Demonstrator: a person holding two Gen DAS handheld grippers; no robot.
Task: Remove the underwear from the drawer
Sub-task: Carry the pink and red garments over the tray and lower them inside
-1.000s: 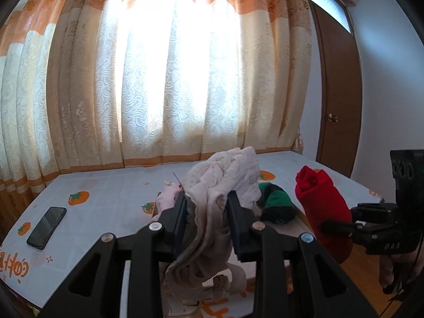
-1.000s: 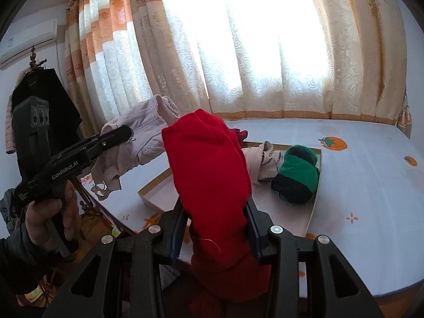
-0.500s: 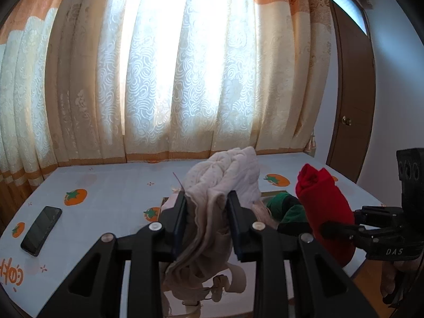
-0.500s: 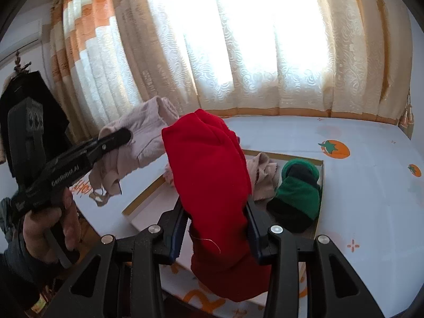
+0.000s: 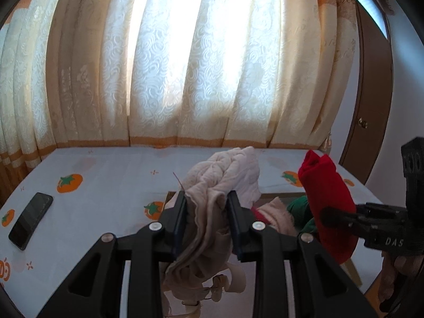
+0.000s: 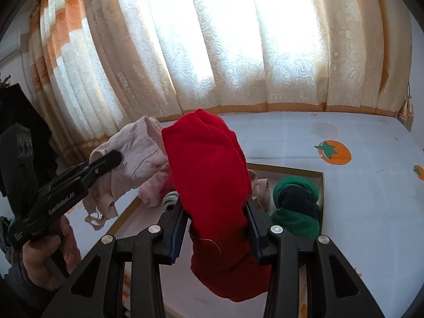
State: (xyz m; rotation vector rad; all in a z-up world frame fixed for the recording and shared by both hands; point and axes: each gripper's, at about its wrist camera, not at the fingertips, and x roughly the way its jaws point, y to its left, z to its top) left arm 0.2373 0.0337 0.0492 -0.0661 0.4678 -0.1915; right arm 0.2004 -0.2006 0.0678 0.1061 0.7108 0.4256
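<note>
Two bunched garments (image 5: pixel 217 185), pink and red (image 6: pixel 209 175)

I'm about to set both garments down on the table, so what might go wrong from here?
1. The beige underwear hangs in loose folds and straps below the left hand-held gripper; a strap may snag on the drawer edge.
2. The red underwear bulges above and below the right hand-held gripper, so it might slip out.
3. The phone lies on the table and could get covered.
</note>
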